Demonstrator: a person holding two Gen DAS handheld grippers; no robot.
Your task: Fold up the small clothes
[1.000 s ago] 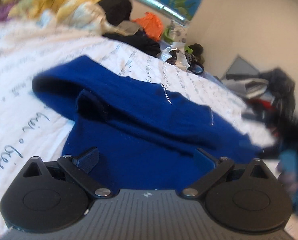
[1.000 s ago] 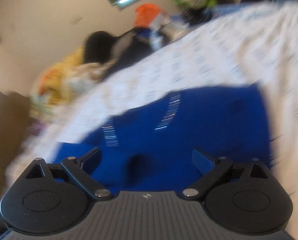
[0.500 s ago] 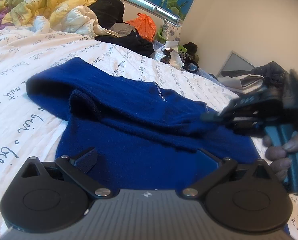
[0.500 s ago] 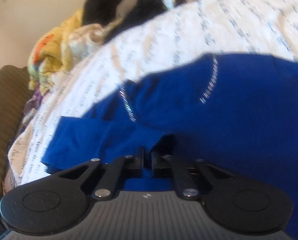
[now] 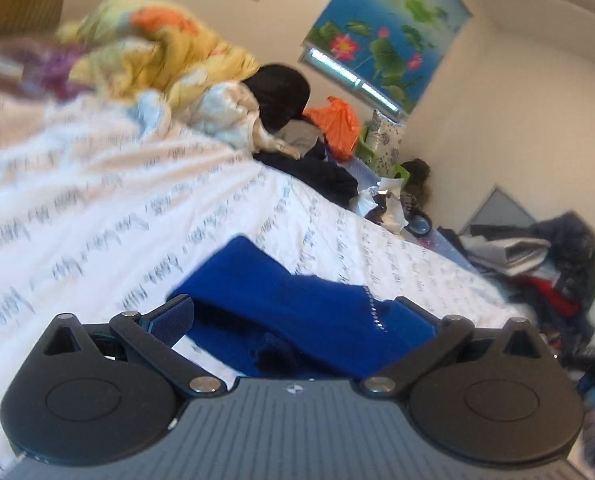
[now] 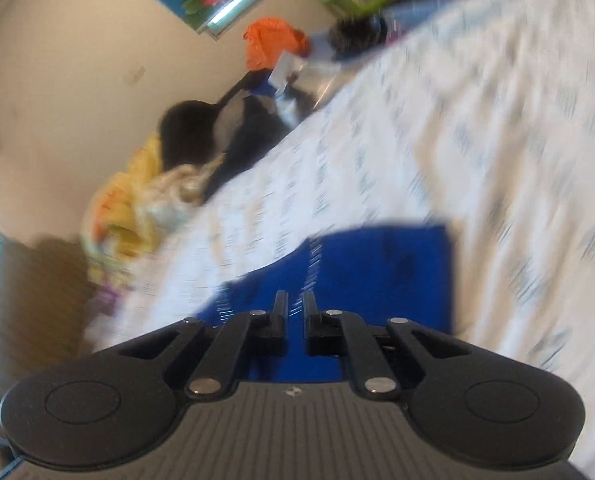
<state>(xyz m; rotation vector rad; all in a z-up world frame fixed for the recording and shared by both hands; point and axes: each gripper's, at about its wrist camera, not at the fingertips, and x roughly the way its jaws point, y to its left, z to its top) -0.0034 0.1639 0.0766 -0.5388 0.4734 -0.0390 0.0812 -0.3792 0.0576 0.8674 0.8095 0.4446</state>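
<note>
A small royal-blue garment [image 5: 297,300] with a thin glittery line lies partly folded on a white bed sheet with script print [image 5: 97,208]. My left gripper [image 5: 293,316] is open, its fingers spread just above the garment's near part. In the right wrist view the same blue garment [image 6: 377,264] lies in front of and under my right gripper [image 6: 295,312], whose jaws stand nearly closed on the cloth, with blue fabric showing in the narrow gap. The right view is blurred.
A yellow and orange quilt [image 5: 157,52] and dark clothes [image 5: 309,168] are piled at the head of the bed. An orange bag [image 5: 337,120] and clutter sit by the wall. More clothes [image 5: 557,264] are heaped at the right.
The right gripper closed on the blue garment half a second ago and has since lifted and swung with it. The left gripper pulled back and tilted up; the garment looks more bunched.
</note>
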